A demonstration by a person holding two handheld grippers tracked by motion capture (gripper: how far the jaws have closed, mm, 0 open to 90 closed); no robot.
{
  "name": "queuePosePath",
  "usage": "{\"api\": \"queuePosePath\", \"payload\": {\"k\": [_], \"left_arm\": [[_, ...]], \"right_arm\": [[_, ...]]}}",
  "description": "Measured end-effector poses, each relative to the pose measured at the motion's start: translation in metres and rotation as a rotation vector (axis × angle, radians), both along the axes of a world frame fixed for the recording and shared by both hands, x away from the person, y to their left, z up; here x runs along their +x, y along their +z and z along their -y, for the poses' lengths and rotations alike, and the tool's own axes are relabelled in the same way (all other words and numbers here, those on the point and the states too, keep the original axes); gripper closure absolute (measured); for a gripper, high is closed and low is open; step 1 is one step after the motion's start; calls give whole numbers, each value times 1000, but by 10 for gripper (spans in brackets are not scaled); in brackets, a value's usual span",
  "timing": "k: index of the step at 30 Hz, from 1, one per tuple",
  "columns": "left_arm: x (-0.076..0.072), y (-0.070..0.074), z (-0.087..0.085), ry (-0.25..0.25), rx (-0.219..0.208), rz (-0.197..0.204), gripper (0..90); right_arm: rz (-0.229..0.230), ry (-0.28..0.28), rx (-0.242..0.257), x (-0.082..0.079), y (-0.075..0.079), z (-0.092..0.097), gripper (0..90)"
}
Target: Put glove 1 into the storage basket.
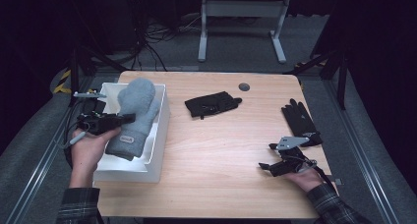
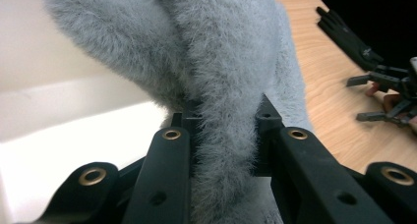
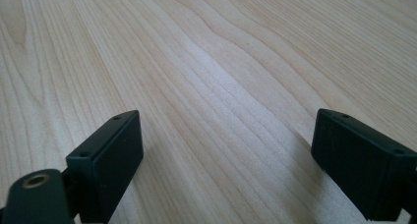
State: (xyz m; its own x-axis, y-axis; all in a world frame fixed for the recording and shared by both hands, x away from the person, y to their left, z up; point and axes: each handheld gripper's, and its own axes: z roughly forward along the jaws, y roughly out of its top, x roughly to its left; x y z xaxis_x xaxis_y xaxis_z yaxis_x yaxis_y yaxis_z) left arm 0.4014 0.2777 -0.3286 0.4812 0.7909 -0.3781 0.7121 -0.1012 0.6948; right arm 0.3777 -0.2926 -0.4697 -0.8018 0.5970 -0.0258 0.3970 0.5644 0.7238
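We had the fluffy grey wool mitten [image 1: 134, 117] pinched in our left gripper [image 1: 125, 119], lengthwise over the white rectangular plastic bin [image 1: 162, 130], while our right gripper [image 1: 265, 166] rested wide open and empty.

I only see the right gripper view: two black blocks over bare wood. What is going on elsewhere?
Observer: The left tool is shut on a fluffy grey mitten, pinching it near the middle.
Operator: Where is that mitten?
Observer: Over a white box at the table's left edge, its cuff end resting on the box's inner wall.
Operator: Anything else lying on the table?
Observer: Two black gloves: one near the middle, another just beyond the right tool.
Operator: Is my tool holding anything?
Observer: No, it is open, low over the wooden table.
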Motion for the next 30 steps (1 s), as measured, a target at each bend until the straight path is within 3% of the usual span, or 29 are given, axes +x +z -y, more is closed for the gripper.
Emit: {"api": "queuePosePath", "payload": {"k": [8,9,11,12,16,18,21,23,25,30], "left_arm": [[19,-45,1,4,-15,-110,752],[19,-45,1,4,-15,-110,750],[25,-61,2,7,-3,-153,745],[25,-61,2,7,-3,-153,743],[33,-82,1,11,-8,-214,735],[36,-90,0,25,10,-238,725],[39,-91,1,35,74,-242,693],[41,-92,0,42,92,-249,657],[42,-93,-1,66,134,-243,573],[39,-85,-3,106,159,-208,399]], "right_arm": [[1,1,-1,0,0,0,124],[1,1,-1,0,0,0,124],[1,1,0,0,0,0,124],[1,1,0,0,0,0,124],[1,1,0,0,0,0,124],[1,1,0,0,0,0,124],[1,1,-1,0,0,0,124],[1,2,-1,0,0,0,124],[1,1,0,0,0,0,124],[1,1,-1,0,0,0,124]]}}
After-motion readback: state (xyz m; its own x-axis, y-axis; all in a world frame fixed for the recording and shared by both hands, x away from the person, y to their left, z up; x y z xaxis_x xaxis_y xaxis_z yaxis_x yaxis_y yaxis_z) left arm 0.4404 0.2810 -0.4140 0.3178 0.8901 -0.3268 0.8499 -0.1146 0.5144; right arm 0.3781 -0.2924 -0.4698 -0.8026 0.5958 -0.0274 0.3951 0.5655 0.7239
